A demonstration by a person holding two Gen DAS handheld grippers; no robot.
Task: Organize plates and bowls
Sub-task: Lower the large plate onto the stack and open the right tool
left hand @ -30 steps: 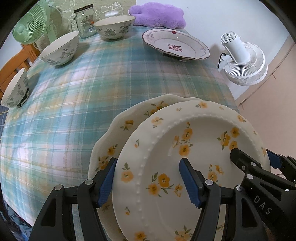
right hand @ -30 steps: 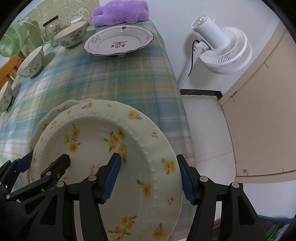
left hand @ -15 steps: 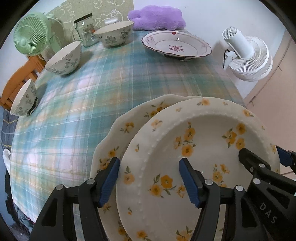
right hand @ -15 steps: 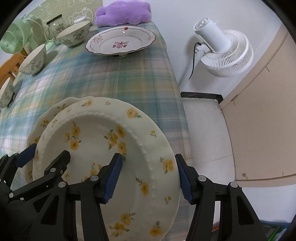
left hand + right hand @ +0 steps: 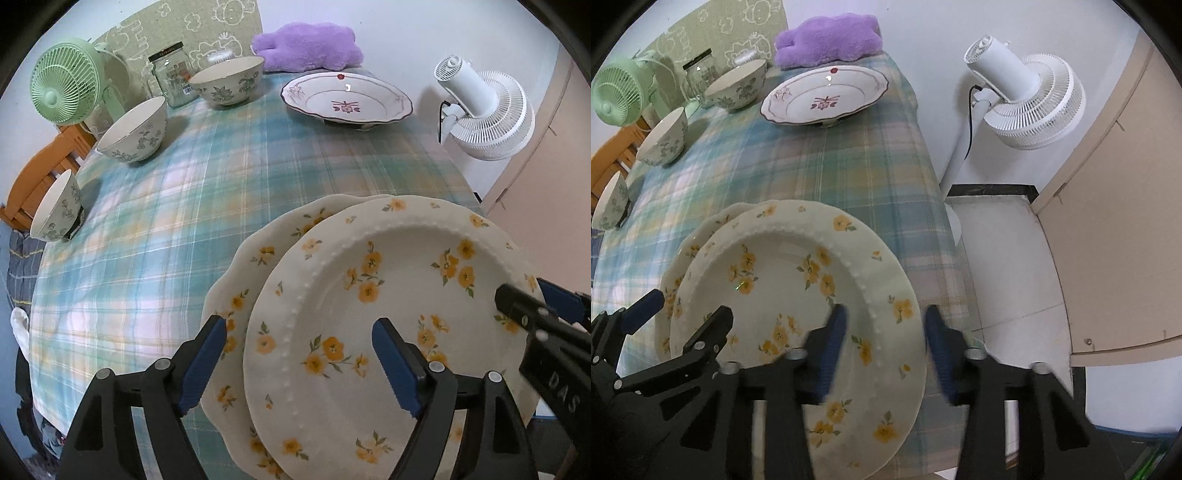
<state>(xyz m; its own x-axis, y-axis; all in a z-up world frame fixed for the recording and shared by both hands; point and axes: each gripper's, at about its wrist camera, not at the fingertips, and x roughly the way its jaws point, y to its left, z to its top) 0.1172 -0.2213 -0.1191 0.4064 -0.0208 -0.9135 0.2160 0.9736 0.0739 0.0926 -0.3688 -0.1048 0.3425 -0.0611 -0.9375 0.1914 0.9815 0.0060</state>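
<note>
A beaded cream plate with yellow flowers lies stacked on a scalloped yellow-flower plate at the table's near edge. My left gripper is open, its jaws astride the left rims of the stack. My right gripper is open astride the top plate's right rim. A red-patterned plate stands at the far side. Three floral bowls line the left: far, middle, near.
The plaid tablecloth covers the table. A glass jar, a green fan and a purple plush sit at the back. A white fan stands on the floor right of the table. A wooden chair is at left.
Both grippers have drawn back a little and risen, so more of the table shows. The plates stay stacked in place. The right gripper is blurred with motion.
</note>
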